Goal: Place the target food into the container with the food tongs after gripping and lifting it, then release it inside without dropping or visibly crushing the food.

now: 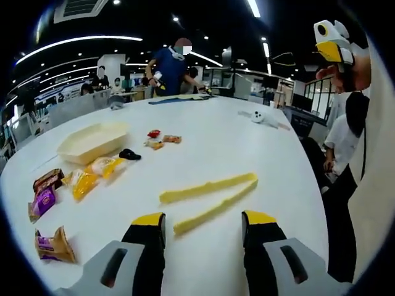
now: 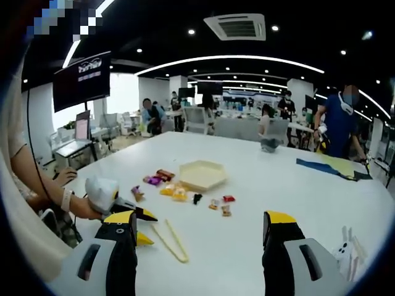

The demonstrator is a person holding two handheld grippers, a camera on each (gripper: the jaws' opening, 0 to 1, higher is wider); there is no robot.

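Yellow food tongs [image 1: 210, 194] lie flat on the white table [image 1: 247, 148], just ahead of my left gripper [image 1: 203, 221], which is open with nothing between its jaws. A cream tray-like container [image 1: 92, 140] sits further off to the left. Between them lie wrapped snacks: orange packets [image 1: 92, 176], a small black piece [image 1: 129, 154] and small red and orange pieces [image 1: 162, 139]. My right gripper [image 2: 199, 222] is open and held high above the table. From there I see the tongs [image 2: 170, 240], the container [image 2: 200, 174] and the left gripper [image 2: 143, 226] held by a hand near the tongs.
Purple and brown snack packets [image 1: 43, 194] and another packet [image 1: 54, 245] lie near the table's left edge. A white toy [image 1: 259, 116] and a blue cloth [image 2: 333, 166] lie on the far side. People stand behind the table. The right gripper [image 1: 333, 40] hangs at the upper right.
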